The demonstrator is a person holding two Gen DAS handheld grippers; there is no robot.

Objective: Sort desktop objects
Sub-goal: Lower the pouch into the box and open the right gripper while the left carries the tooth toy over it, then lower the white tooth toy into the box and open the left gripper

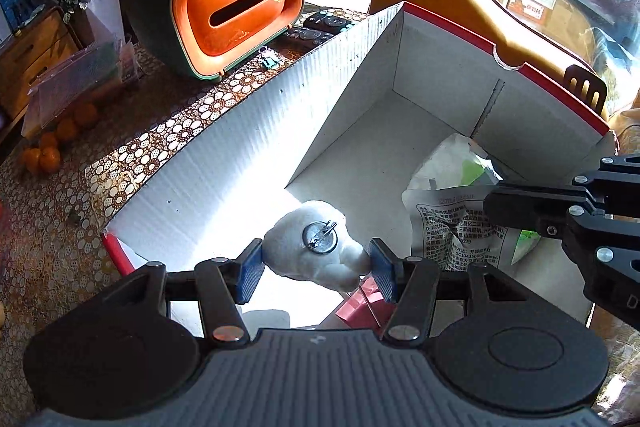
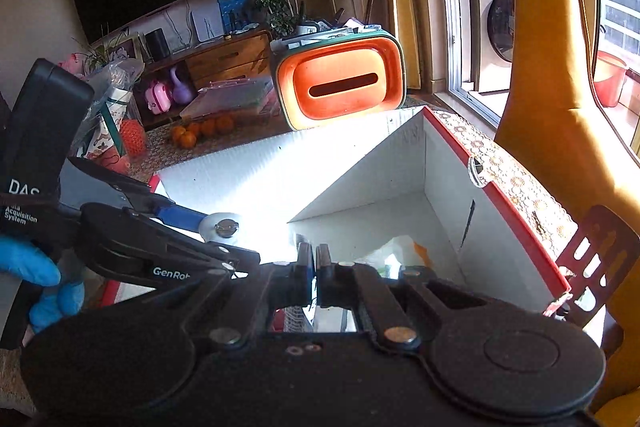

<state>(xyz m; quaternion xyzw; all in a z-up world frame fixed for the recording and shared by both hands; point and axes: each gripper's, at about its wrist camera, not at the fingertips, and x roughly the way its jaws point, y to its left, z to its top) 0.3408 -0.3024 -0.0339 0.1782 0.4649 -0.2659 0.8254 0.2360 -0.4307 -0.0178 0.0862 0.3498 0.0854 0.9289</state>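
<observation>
White plush brooch (image 1: 316, 247) clamped in left tongs (image 1: 316, 267), its front hidden.

Box (image 1: 256, 131) sits on the surface (image 1: 168, 131); snack packet (image 1: 444, 195) lies inside it at right, folded paper (image 1: 360, 303) at near edge. Tissue holder (image 1: 236, 3) stands behind the box, remotes (image 1: 320, 25) beside its right. Oranges (image 1: 52, 143) lie far left.
</observation>
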